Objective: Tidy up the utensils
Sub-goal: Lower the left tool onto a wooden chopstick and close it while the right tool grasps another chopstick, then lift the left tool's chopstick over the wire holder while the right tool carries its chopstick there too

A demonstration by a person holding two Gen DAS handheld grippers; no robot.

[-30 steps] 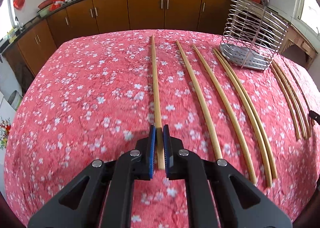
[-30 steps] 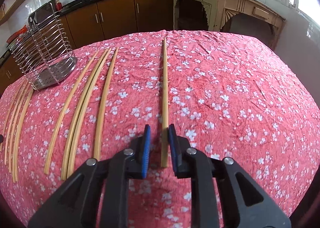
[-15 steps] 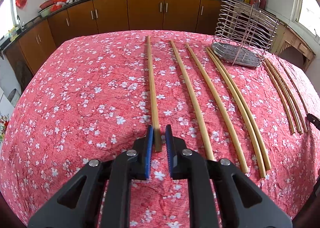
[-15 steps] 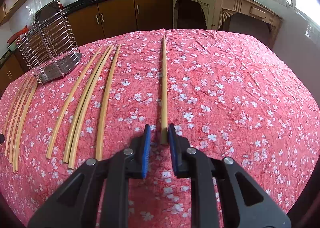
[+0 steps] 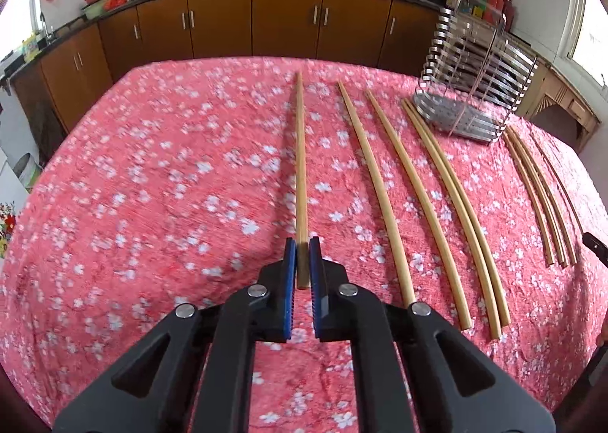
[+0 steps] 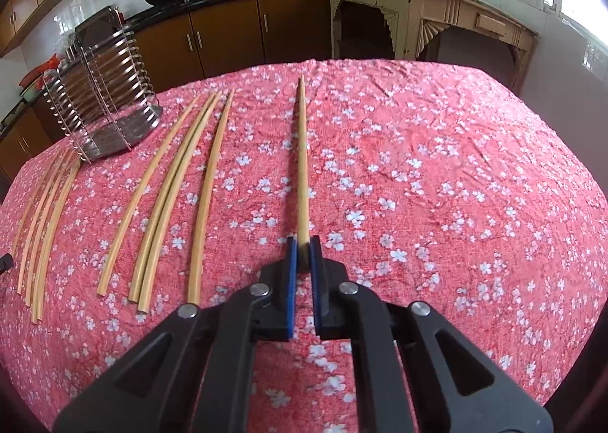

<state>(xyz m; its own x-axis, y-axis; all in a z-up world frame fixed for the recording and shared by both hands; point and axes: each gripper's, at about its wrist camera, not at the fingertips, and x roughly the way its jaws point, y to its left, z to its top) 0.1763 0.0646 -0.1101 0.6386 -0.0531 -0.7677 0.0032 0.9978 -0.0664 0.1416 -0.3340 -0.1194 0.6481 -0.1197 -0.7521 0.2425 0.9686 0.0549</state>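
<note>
Since a second ago, the right gripper [image 6: 303, 248] has closed its jaws onto its chopstick [image 6: 302, 163]; the left gripper [image 5: 303, 250] is again clamped on another chopstick [image 5: 301, 159]; each stick's long axis runs straight ahead from the jaws, tip away; between them lie four loose chopsticks [image 5: 437, 205] and a wire utensil holder [image 5: 475, 91]; further sticks lie beyond, blurred.

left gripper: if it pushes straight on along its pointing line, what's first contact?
Likely the tablecloth just ahead: the left gripper points down, shut on a chopstick. Depth is unclear.
</note>
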